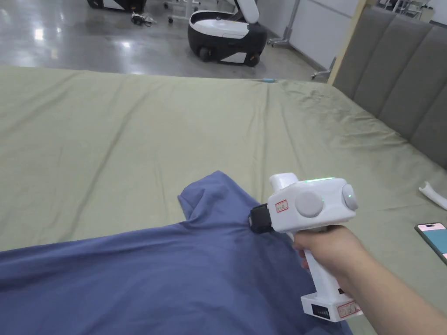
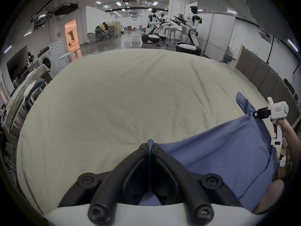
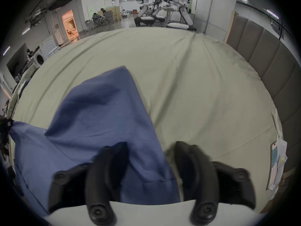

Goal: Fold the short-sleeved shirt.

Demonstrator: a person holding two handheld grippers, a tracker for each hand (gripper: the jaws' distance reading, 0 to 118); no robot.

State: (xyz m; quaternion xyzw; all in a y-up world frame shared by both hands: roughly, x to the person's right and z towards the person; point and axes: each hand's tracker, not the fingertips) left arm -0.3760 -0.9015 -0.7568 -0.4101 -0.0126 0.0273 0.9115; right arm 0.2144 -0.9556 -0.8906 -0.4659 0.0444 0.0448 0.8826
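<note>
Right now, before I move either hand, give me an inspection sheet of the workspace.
Surface: bed sheet, olive, lightly creased.
Job's things: blue shirt spread across the near side, one sleeve lying out on the sheet.
Clutter: phone and a white object at the right edge of the bed.
Grippers: left gripper shut on a pinch of the shirt's edge; right gripper open, jaws apart with shirt cloth between them, held in a hand.
Cables: a tangle of cords on the floor past the bed.
Surroundings: padded headboard on the right; wheeled robot base on the glossy floor beyond.
</note>
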